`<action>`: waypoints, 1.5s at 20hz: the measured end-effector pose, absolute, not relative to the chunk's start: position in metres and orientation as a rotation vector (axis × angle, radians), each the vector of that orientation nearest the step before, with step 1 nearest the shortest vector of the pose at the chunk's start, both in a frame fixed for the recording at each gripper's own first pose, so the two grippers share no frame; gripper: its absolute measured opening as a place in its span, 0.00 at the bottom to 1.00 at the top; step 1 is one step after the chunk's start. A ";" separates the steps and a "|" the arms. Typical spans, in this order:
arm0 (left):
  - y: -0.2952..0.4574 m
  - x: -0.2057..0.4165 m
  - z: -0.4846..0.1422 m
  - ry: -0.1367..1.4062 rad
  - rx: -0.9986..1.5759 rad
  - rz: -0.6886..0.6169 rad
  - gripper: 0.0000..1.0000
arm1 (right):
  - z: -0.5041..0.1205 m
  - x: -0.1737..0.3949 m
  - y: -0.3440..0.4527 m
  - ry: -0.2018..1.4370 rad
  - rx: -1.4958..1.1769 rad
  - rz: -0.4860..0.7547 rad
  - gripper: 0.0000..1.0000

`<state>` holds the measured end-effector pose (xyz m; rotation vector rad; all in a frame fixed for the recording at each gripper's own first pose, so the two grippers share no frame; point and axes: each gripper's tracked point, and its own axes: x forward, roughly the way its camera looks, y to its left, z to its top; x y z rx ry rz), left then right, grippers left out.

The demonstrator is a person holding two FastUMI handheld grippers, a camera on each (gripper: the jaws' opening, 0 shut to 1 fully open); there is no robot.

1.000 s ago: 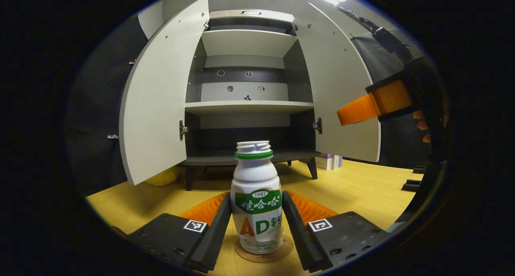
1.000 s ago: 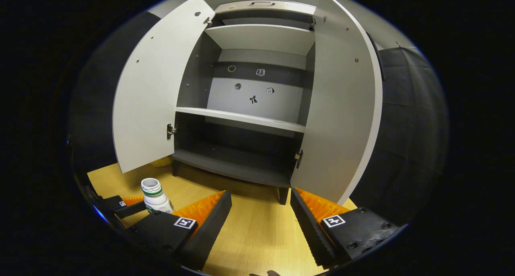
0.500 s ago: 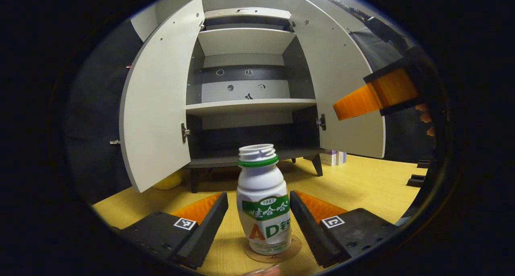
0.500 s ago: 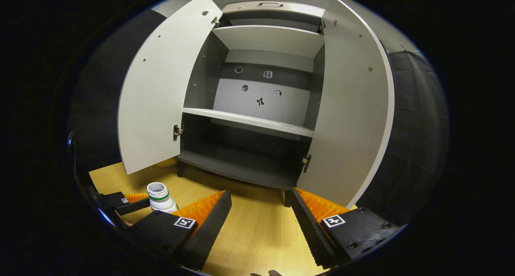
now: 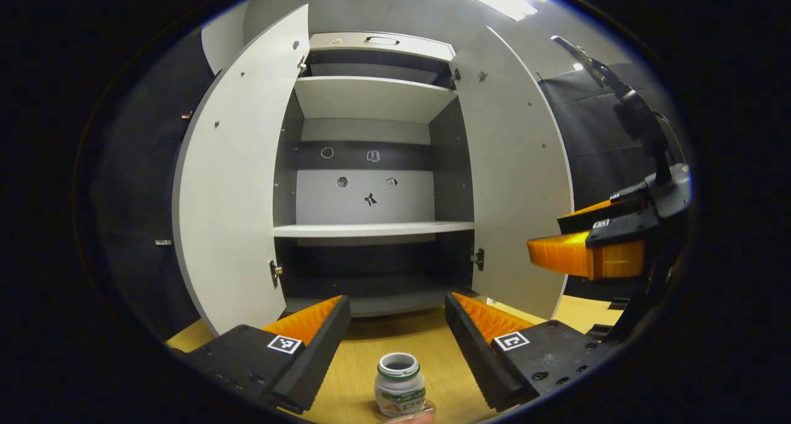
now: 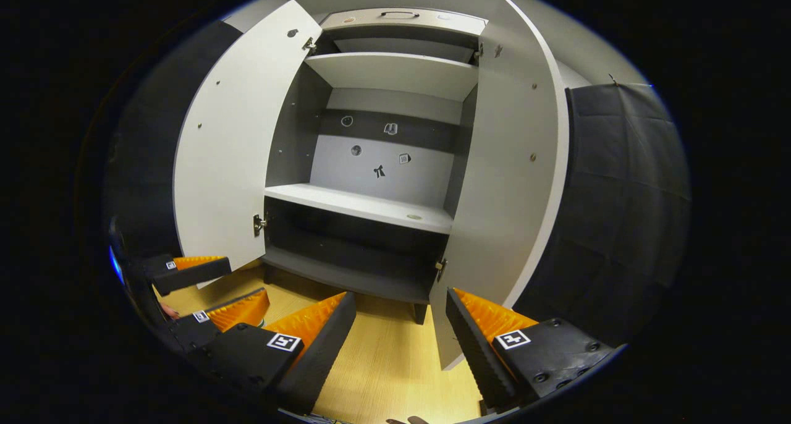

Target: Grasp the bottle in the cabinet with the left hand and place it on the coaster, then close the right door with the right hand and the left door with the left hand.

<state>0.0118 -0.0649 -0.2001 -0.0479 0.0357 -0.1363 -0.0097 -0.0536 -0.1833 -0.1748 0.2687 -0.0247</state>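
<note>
Matt grey cabinet (image 5: 371,102) panels, wood-grain tabletop (image 6: 395,368), glossy plastic bottle (image 5: 400,387).

The bottle (image 5: 400,392) is standing uncapped on the desk (image 5: 432,350) in front of the cabinet (image 5: 371,164), both doors hanging open; the left tool (image 5: 397,350) is gaping wide above it, touching nothing.

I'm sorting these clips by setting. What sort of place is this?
Probably a staged recording booth, not a lived-in home: a grey cabinet with bare shelves and both doors open stands on a wood-look floor, with black cloth hung beside it.
</note>
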 end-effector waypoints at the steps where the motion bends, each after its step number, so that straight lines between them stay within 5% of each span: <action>1: -0.058 0.006 -0.184 0.038 -0.049 -0.137 0.97 | -0.170 -0.011 -0.055 0.260 -0.168 -0.032 0.98; 7: 0.024 -0.033 -0.118 0.086 -0.045 -0.049 0.97 | -0.114 -0.024 -0.092 0.203 -0.190 -0.171 0.98; 14: 0.175 -0.079 -0.081 0.103 -0.028 0.402 0.98 | -0.098 -0.027 -0.179 0.210 -0.153 -0.341 0.98; 20: 0.238 -0.097 -0.057 0.055 0.004 0.658 0.98 | -0.092 -0.002 -0.235 0.173 -0.093 -0.386 0.94; 30: 0.255 -0.094 -0.066 0.079 -0.033 0.814 0.98 | -0.089 0.039 -0.234 0.140 -0.064 -0.281 0.98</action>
